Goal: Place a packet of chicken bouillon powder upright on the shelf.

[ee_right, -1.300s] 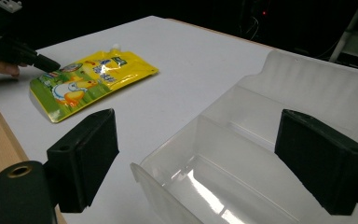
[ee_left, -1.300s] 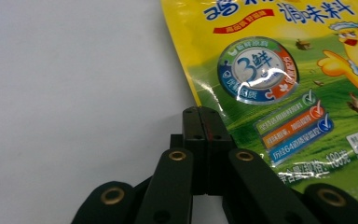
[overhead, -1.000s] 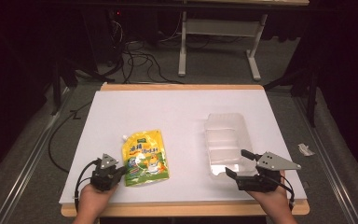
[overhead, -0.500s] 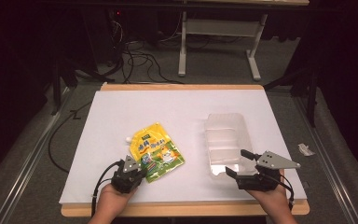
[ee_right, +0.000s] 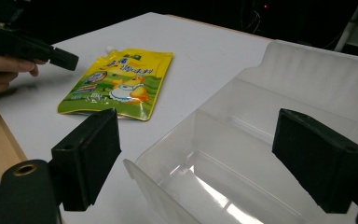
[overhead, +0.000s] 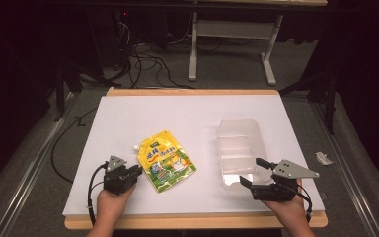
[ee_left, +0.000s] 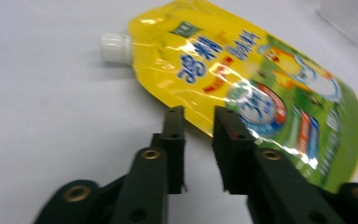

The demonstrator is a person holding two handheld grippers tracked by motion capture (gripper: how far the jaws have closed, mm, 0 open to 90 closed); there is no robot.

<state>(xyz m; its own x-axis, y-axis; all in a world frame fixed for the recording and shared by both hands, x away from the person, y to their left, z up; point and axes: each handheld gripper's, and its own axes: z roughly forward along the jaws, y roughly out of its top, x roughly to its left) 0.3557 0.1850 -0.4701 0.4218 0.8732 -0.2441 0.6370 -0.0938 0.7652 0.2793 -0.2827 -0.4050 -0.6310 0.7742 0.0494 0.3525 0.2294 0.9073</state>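
**Letting go of the pouch cleanly beside the clear bin**

The yellow spouted pouch (overhead: 166, 161) lies flat on the white table (overhead: 128, 118), left of centre, its white screw cap (ee_left: 114, 47) pointing to the far left corner. The left gripper (overhead: 134, 171) sits just off the pouch's near-left edge; its jaws have just been opening and now stand a little apart, and in the left gripper view the tips reach that edge with nothing pinched between them. To do this step well, I judge the hand should draw straight back along the table without snagging the foil edge, so the pouch stays flat and does not swivel.

The clear plastic bin (overhead: 238, 148) stands well to the right of the pouch, open side up. The right gripper (overhead: 250, 172) rests at the bin's near end, jaws wide apart, one either side of the near wall as the right gripper view shows, not pressing on it.

The pouch carries blue and red East Asian characters, a cartoon chick and a round blue-and-red badge with a large numeral, possibly a 3; blur keeps the writing from being read.
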